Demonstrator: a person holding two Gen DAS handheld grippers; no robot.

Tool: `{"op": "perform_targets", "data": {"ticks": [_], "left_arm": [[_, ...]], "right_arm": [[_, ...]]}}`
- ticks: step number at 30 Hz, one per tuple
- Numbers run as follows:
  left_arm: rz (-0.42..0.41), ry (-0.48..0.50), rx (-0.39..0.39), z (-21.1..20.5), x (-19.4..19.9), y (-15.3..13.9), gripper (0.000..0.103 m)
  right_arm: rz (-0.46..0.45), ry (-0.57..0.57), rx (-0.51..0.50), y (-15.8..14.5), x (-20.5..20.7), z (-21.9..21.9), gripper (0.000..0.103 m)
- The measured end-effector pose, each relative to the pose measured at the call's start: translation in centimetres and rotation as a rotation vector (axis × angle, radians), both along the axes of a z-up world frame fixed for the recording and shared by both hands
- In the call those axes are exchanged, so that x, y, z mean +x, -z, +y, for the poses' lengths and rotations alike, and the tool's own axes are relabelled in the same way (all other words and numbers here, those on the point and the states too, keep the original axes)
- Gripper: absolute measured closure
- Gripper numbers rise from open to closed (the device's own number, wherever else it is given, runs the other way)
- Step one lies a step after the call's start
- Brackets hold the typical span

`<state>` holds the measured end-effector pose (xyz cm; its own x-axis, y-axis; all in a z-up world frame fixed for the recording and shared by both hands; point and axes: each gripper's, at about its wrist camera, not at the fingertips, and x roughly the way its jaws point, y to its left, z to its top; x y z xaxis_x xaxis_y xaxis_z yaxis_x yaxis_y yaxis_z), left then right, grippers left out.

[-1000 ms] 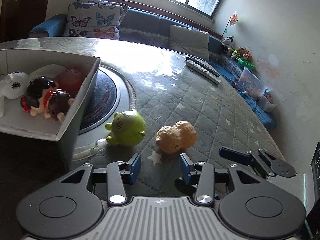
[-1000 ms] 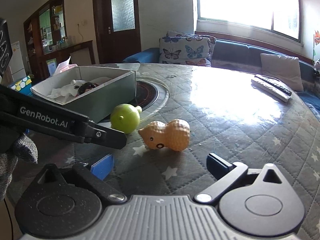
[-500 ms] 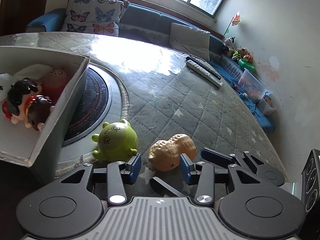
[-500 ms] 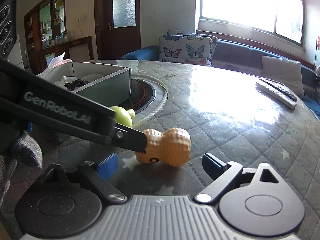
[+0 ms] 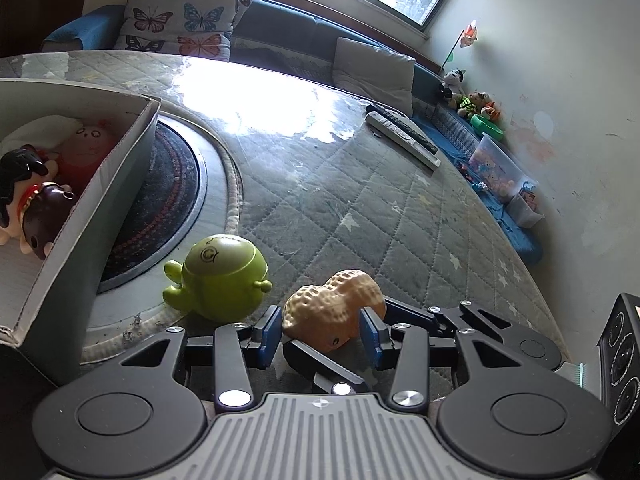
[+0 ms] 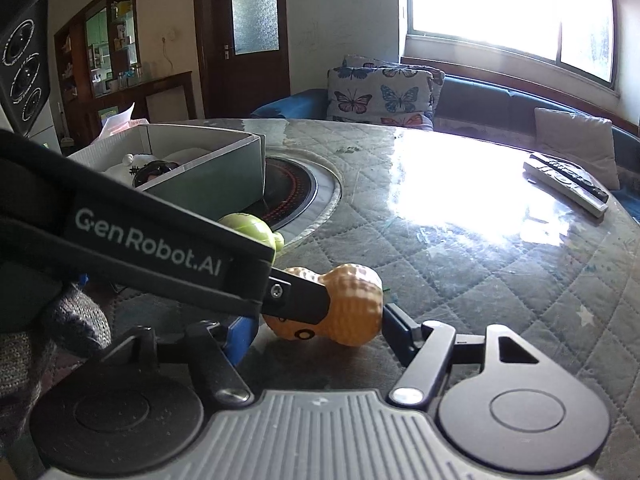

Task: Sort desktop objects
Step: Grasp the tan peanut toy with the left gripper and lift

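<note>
An orange peanut toy (image 5: 334,306) lies on the quilted table between the open blue pads of my left gripper (image 5: 320,330); the pads stand close on either side of it. In the right wrist view the peanut toy (image 6: 352,304) also lies between the open fingers of my right gripper (image 6: 320,330), with the left gripper's arm crossing in front. A green round toy (image 5: 220,276) sits just left of the peanut. A grey box (image 5: 120,184) at the left holds several toy figures.
A round dark burner (image 5: 168,196) is set into the table beside the box. Two remote controls (image 5: 404,136) lie at the far right. A sofa with a butterfly cushion (image 5: 180,24) stands behind the table.
Both grippers have moved forward onto the peanut toy, which now lies between the fingers of each. The left gripper has passed the green toy's side.
</note>
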<state>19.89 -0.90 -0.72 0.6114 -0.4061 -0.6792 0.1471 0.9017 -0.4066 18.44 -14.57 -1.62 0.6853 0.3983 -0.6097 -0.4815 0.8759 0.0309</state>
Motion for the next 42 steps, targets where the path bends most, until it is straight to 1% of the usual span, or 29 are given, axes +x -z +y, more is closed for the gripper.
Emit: {"op": "perform_targets", "data": {"ticks": [6, 9, 20, 27, 28, 30, 34, 42], "left_arm": [[-0.002, 0.017, -0.006, 0.0, -0.2, -0.1, 0.058], [0.002, 0.028, -0.008, -0.1, -0.2, 0.0, 0.058], [0.001, 0.034, -0.007, -0.2, -0.1, -0.1, 0.058], [0.011, 0.024, -0.023, 0.0, 0.2, 0.0, 0.058], [0.008, 0.027, -0.024, 0.1, 0.1, 0.0, 0.058], [0.01, 0.03, -0.036, 0.2, 0.1, 0.0, 0.058], [0.009, 0.021, -0.043, 0.5, 0.1, -0.1, 0.058], [0.027, 0.009, -0.054, 0.8, 0.4, 0.3, 0.058]], "right_arm": [[0.012, -0.018, 0.01, -0.3, -0.7, -0.7, 0.037], [0.01, -0.018, -0.004, -0.3, -1.0, -0.9, 0.037], [-0.005, -0.016, -0.019, -0.3, -0.7, -0.6, 0.035], [0.0, -0.013, -0.01, -0.4, -0.4, -0.6, 0.035], [0.002, -0.012, -0.007, -0.4, -0.3, -0.6, 0.034], [-0.002, -0.01, -0.005, -0.4, -0.3, -0.6, 0.025], [-0.015, -0.02, -0.01, -0.7, -0.3, -0.3, 0.025], [-0.008, -0.011, -0.024, -0.5, 0.0, 0.0, 0.031]]}}
